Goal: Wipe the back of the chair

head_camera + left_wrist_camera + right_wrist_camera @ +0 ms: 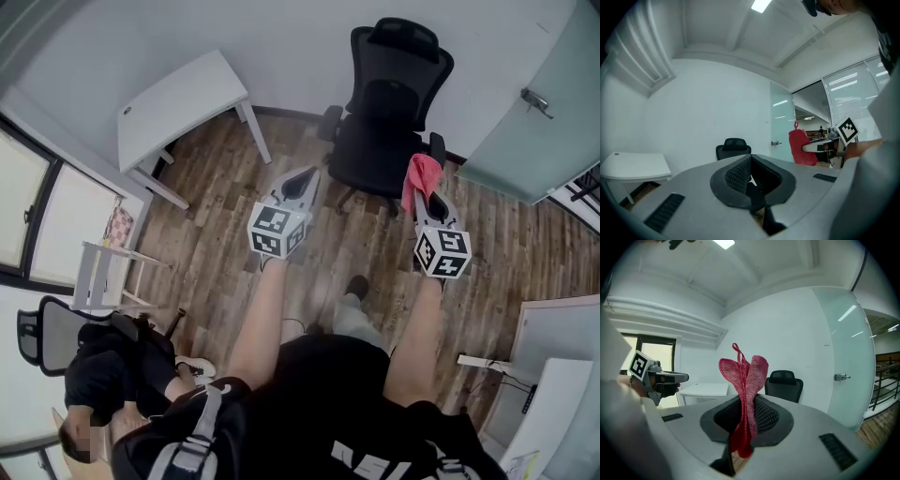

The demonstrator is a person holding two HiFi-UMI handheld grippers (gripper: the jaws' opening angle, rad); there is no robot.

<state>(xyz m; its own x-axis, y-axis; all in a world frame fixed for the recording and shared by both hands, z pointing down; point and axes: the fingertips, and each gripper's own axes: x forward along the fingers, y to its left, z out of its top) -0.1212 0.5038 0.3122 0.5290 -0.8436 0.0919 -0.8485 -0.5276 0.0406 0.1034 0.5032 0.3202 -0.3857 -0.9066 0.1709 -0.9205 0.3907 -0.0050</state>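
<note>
The black mesh office chair stands at the white wall with its seat turned toward me; both gripper views show it small and far ahead as the chair and the chair. My right gripper is shut on a red cloth, held in the air just in front of the chair's right armrest. In its own view the cloth sticks up out of the closed jaws. My left gripper is shut with nothing in it, hovering over the floor left of the chair.
A white table stands at the back left. A frosted glass door with a handle is at the right. A seated person in black and a second mesh chair are at the lower left. Wood floor lies between me and the chair.
</note>
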